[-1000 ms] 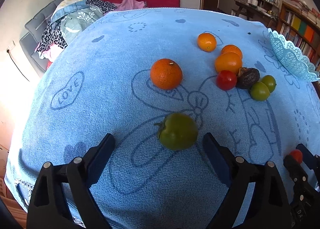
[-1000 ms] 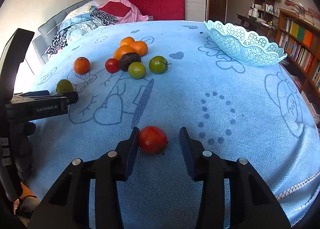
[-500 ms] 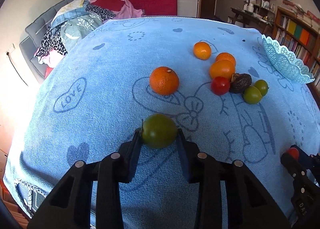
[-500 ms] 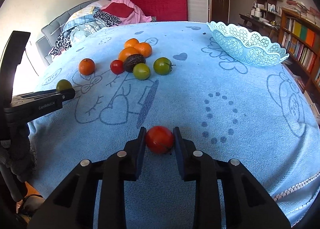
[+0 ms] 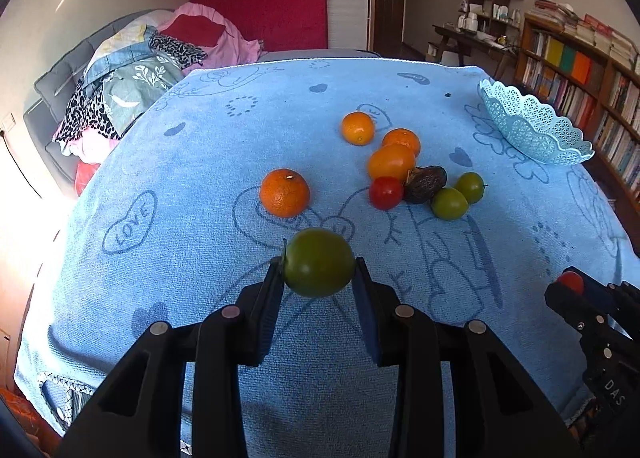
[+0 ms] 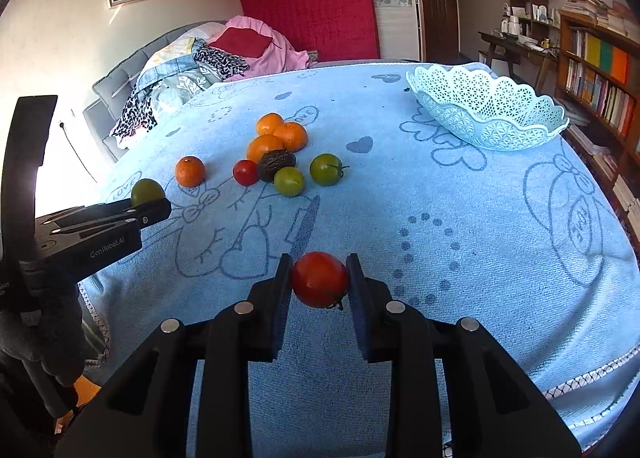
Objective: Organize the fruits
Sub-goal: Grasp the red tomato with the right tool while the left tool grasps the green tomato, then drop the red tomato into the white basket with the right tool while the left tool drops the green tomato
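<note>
My left gripper [image 5: 318, 278] is shut on a green tomato [image 5: 319, 262], held a little above the blue towel [image 5: 192, 218]. My right gripper [image 6: 319, 280] is shut on a red tomato [image 6: 320, 279], also lifted off the cloth. On the towel lie a lone orange [image 5: 284, 192], a cluster of oranges [image 5: 391, 163], a small red tomato [image 5: 385, 193], a dark wrinkled fruit [image 5: 426, 183] and two green tomatoes [image 5: 449, 203]. A pale blue lace basket [image 6: 486, 110] stands empty at the far right. The left gripper [image 6: 150, 202] shows at the left of the right wrist view.
The towel covers a table; its near hem [image 6: 592, 376] hangs at the front. A sofa piled with clothes [image 5: 132, 74] is beyond the left edge. Bookshelves [image 5: 580, 70] line the right wall. A gloved hand [image 6: 40, 322] holds the left gripper's handle.
Both grippers closed on their tomatoes, the left from wide open, the right from slightly open, then both lifted the fruit up off the towel.
</note>
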Demonstrator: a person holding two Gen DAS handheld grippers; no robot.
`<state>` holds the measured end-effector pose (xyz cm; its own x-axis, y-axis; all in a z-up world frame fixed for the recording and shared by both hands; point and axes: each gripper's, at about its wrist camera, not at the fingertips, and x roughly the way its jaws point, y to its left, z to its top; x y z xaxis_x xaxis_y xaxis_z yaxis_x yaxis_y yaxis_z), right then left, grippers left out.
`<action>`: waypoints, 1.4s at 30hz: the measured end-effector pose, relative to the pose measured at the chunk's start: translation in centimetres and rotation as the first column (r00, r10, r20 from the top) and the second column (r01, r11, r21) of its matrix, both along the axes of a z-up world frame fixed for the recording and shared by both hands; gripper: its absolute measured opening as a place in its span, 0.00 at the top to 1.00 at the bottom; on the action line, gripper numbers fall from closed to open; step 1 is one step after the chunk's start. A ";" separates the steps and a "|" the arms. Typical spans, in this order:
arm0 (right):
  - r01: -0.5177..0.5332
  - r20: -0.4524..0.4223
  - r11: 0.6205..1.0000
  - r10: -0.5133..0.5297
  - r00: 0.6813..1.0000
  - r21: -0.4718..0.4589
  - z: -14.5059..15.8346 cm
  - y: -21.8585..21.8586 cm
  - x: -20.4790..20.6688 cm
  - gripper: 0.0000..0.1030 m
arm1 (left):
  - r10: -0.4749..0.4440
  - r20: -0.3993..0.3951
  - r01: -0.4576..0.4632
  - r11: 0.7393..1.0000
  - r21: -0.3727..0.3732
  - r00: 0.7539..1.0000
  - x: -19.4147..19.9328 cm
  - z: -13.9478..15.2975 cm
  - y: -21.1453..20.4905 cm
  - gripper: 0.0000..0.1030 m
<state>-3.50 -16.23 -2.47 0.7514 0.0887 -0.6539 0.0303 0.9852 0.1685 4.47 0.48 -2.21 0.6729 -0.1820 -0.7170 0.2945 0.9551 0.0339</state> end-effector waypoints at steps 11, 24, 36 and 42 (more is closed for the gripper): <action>0.091 0.080 0.996 -0.091 0.993 0.002 3.6 -4.8 0.5 0.73 | -0.072 0.004 0.072 0.997 -0.022 0.997 0.6 1.4 -2.9 0.66; 0.254 0.155 0.965 -0.262 0.953 0.069 6.1 -13.0 2.5 0.73 | -0.186 0.043 0.187 0.982 -0.013 0.982 2.2 3.2 -9.5 0.66; 0.342 0.125 0.936 -0.351 0.928 0.089 4.9 -18.8 7.6 0.73 | -0.238 0.071 0.238 0.971 0.004 0.969 4.8 4.2 -14.6 0.65; 0.378 0.162 0.918 -0.394 0.905 0.122 4.5 -20.1 7.8 0.41 | -0.268 0.067 0.269 0.963 -0.005 0.961 6.0 4.4 -17.2 0.65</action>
<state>4.31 -36.32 2.00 0.8419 -0.1828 -0.5077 0.3668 0.8839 0.2902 10.49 -16.75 2.17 0.6430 -0.3723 -0.6693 0.5377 0.8417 0.0484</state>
